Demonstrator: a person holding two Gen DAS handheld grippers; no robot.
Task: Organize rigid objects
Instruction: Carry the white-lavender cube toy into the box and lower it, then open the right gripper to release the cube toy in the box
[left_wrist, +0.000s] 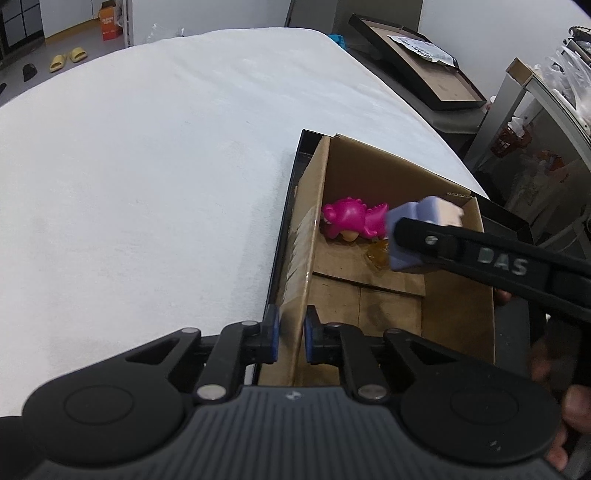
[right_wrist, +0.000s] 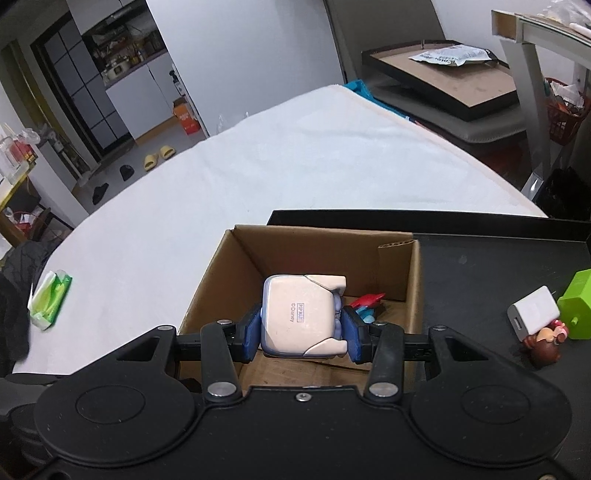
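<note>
An open cardboard box (left_wrist: 458, 306) stands in a black tray (left_wrist: 286, 206) on the white table. A pink dinosaur toy (left_wrist: 351, 219) lies on the box floor. My left gripper (left_wrist: 291, 338) is shut on the box's near left wall (left_wrist: 301, 280). My right gripper (right_wrist: 302, 334) is shut on a lavender and cream toy figure (right_wrist: 301, 317) and holds it over the box (right_wrist: 214, 280), base toward the camera. The figure also shows in the left wrist view (left_wrist: 417, 229) above the dinosaur's tail. A red and blue toy (right_wrist: 365, 304) shows behind the figure.
On the black tray (right_wrist: 480, 280) to the right lie a white charger (right_wrist: 532, 314), a green block (right_wrist: 578, 302) and a brown figurine (right_wrist: 546, 343). A green tissue pack (right_wrist: 50, 297) lies on the white table (right_wrist: 295, 155). Shelving and a framed board (left_wrist: 424, 62) stand beyond.
</note>
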